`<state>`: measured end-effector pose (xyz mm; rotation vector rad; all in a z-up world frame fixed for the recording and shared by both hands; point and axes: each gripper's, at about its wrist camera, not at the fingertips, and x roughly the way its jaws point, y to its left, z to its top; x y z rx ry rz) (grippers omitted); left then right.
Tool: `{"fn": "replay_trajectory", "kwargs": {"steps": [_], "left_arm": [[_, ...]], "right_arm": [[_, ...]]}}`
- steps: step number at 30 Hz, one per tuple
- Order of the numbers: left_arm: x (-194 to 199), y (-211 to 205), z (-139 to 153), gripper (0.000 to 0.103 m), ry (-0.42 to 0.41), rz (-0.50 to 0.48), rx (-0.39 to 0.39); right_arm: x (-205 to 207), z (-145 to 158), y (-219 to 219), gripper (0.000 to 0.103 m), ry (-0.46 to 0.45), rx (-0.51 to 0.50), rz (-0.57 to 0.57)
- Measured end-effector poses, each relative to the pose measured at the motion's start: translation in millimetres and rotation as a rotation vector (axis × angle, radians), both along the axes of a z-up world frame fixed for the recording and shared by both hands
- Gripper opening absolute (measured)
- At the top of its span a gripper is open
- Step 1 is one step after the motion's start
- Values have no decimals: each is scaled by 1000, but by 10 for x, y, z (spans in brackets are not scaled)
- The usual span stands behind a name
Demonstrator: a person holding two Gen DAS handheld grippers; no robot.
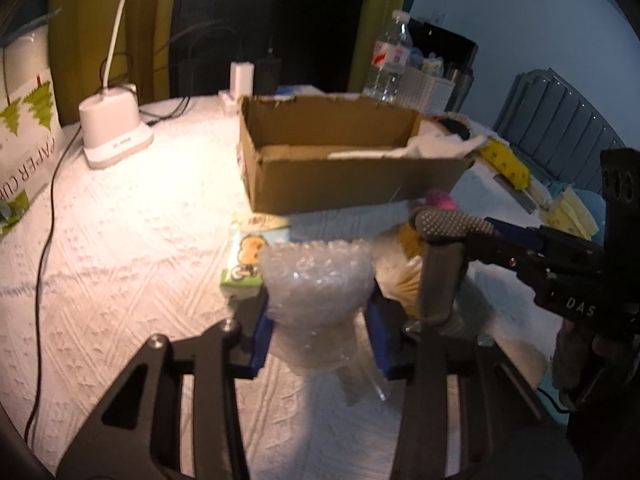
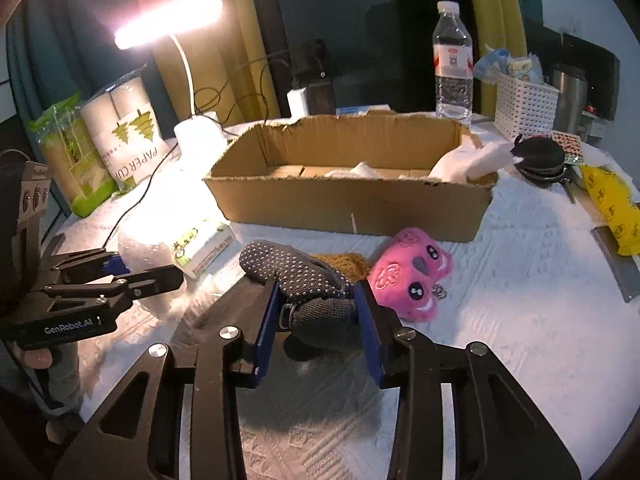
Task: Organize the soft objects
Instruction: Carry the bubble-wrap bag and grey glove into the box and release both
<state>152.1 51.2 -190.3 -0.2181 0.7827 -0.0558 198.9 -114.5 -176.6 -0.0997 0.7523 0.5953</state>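
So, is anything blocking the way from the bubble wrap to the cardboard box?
Nothing visible does. The bubble wrap sits between the left jaws; bare cloth leads to the cardboard box, whose near wall must be cleared.

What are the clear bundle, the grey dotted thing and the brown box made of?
Clear bundle: looks like bubble wrap, glossy clear plastic covered in small air pockets.
Grey dotted thing: seems a knitted fabric glove or sock, matt, studded with pale grip dots, probably rubbery.
Brown box: corrugated cardboard, dull brown, with ragged torn top edges.
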Motion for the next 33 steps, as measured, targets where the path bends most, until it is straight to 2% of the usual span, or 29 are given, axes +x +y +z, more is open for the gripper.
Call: {"fn": "replay_trajectory", "kwargs": {"steps": [13, 20, 28, 33], "left_arm": [[-96, 28, 580, 42, -139, 13, 42], [-21, 123, 724, 42, -180, 10, 34], [42, 271, 875, 42, -247, 16, 21], [113, 386, 881, 42, -255, 33, 16]], "right_arm": [[-89, 442, -190, 40, -84, 60, -15], [-44, 575, -110, 40, -110, 60, -7], [169, 713, 111, 40, -128, 54, 19], [342, 765, 272, 40, -138, 52, 41]]}}
